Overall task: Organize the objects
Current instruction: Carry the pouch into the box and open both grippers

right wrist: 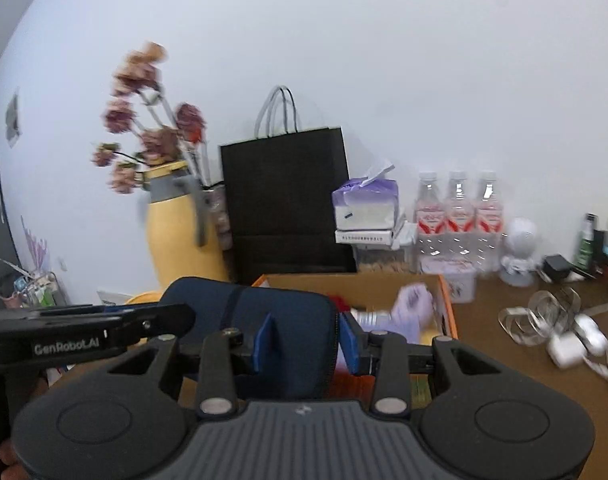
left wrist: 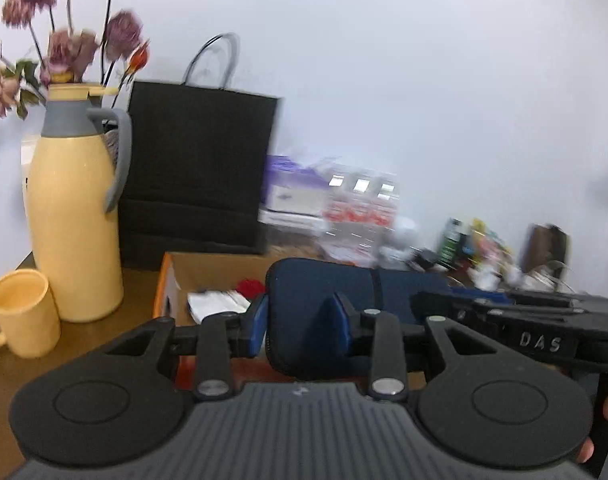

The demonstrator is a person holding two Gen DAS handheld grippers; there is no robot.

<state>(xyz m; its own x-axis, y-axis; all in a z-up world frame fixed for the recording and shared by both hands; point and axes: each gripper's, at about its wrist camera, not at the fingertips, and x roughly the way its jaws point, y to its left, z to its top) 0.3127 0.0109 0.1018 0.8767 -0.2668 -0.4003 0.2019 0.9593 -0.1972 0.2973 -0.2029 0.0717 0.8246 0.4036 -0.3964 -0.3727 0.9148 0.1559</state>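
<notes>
White wall backs a brown worktop [right wrist: 524, 364] crowded with clutter, and you hold a dark blue zip case [left wrist: 336, 292] above it between both grippers. Your left gripper [left wrist: 299, 326] has its jaws clamped on the case's left end, the blue pads [left wrist: 257, 326] pressing either side of its rounded corner. Your right gripper [right wrist: 306, 342] grips the case's right end the same way, its jaws closed on the padded edge. The case hangs over an open cardboard box [right wrist: 444, 296] with an orange rim; inside the box you can see something red, white paper and a pale purple item [right wrist: 414, 308], too blurred to name. Behind the box stands a black paper bag [right wrist: 287, 204] with grey handles. Left of the bag is a yellow flask [left wrist: 73, 216] with a grey handle, dried pink flowers [left wrist: 79, 48] rising behind it, and a yellow mug [left wrist: 21, 312] just beside its base. Right of the bag sit a tissue pack [right wrist: 366, 204] and three water bottles [right wrist: 458, 220], then a small white camera [right wrist: 520, 248].
</notes>
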